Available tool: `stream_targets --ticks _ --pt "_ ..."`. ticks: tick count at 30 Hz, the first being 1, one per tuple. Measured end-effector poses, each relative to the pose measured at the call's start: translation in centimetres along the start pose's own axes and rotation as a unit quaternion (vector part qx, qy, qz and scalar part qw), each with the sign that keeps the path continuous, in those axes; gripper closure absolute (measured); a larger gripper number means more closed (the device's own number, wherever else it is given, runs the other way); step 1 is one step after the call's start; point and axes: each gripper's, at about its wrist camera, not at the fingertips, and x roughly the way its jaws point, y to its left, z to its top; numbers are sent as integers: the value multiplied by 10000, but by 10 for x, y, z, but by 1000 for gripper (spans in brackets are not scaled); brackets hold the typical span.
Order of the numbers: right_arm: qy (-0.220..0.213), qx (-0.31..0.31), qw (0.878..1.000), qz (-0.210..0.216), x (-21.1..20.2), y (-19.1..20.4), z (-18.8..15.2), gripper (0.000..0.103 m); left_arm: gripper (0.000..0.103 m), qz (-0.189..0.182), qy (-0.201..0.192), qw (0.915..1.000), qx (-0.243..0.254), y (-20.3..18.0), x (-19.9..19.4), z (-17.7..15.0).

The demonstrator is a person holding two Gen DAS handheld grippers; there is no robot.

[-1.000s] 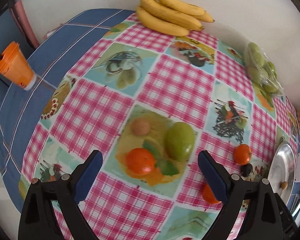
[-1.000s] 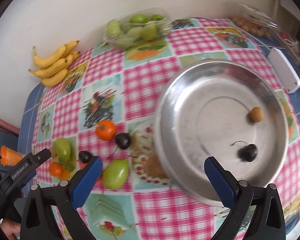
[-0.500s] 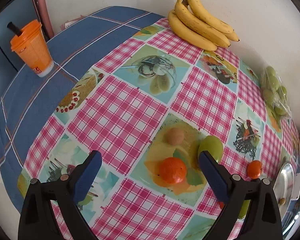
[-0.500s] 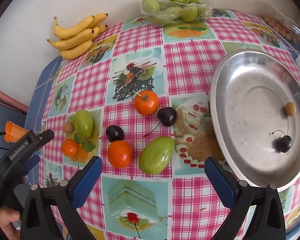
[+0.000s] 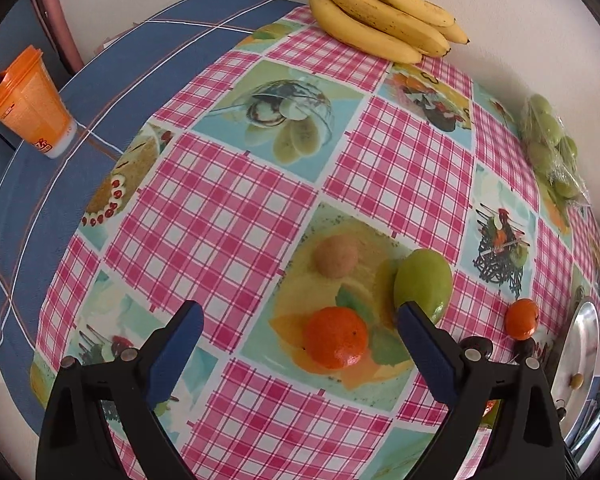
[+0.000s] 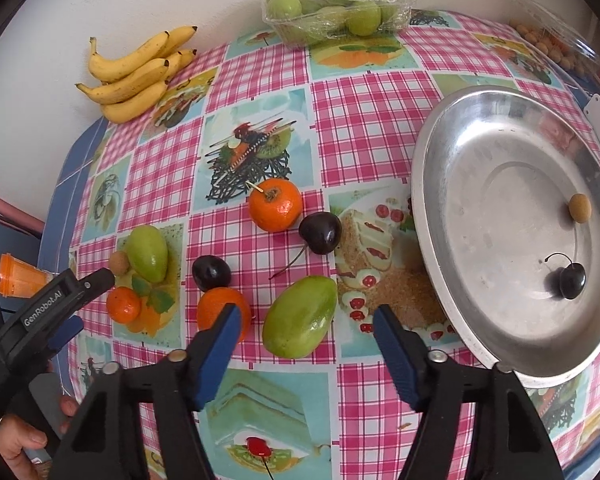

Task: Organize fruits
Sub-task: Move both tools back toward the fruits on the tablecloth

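Right gripper (image 6: 302, 334): jaws spread wide, nothing between them. They straddle the green mango (image 6: 299, 317), low centre of the right wrist view; it lies tilted, long axis running lower left to upper right.

Left gripper (image 5: 300, 338): jaws also apart and empty, framing a small tangerine (image 5: 336, 343) at lower centre of the left wrist view. A second green mango (image 5: 423, 284) sits just past the right-hand pad.

Judged step: you pick the mango under the right gripper and carry it to the metal bowl (image 6: 440, 264) at the right of that frame.

- Turn the wrist so the pads close across the short axis, not the ends; the skin looks smooth, so the fruit may squirt out if pinched off-centre.
- Come down low enough that the pads meet the widest part.
- Close gently; it may bruise.

Bowl contents so far: one dark cherry (image 6: 572, 280) and one small tan fruit (image 6: 580, 208). Most fruit remains on the cloth.

Obstacles and surroundings, right wrist view:
- An orange (image 6: 220, 309) is partly hidden by the left-hand pad, near the mango. You may nudge it on closing.
- A dark plum (image 6: 211, 272) lies just above that orange.
- A stemmed cherry (image 6: 320, 233) and another orange (image 6: 275, 209) lie at mid frame, apart from the mango.
- Bananas (image 6: 136, 76) upper left and a wrapped tray of green fruit (image 6: 336, 12) at top are both clear of the path.
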Motion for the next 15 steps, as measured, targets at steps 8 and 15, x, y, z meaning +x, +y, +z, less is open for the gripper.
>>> stream_targets --ticks 8,15 --pt "141 52 9998 112 16 0 0 50 22 -102 123 9998 -89 2 11 2" --pt "187 27 9996 191 22 5 0 50 43 -238 325 9992 -30 -4 24 0"
